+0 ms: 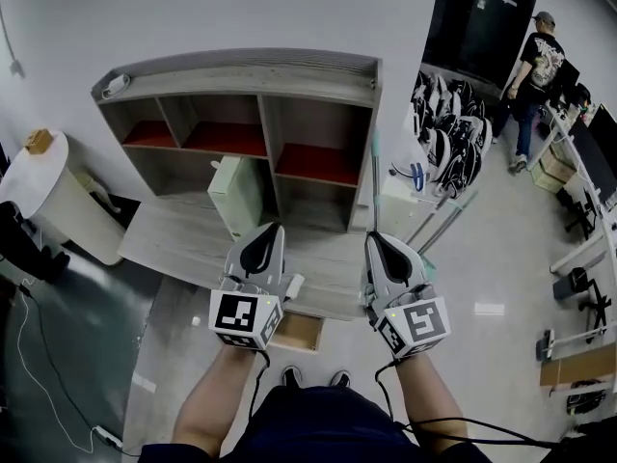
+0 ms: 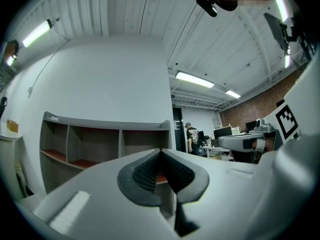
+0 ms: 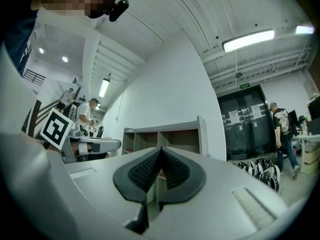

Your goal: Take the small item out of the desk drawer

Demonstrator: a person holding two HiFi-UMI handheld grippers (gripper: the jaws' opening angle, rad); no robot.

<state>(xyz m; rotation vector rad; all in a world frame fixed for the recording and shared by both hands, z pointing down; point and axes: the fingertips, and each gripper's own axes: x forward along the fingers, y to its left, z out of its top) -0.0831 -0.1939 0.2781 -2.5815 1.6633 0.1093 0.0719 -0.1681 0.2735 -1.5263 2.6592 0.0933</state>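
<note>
Above the front edge of the desk you hold the left gripper and the right gripper, both closed on nothing. Below that edge the drawer seems pulled out, but no view shows the small item. The task looks to be at its start, so next you should lower one gripper, open it and reach inside.

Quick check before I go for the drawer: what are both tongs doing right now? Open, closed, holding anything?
Left grey tongs: closed, nothing held.
Right grey tongs: closed, nothing held.

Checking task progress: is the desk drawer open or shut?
Open: the drawer juts out below the desk edge, its wooden inside showing.
</note>
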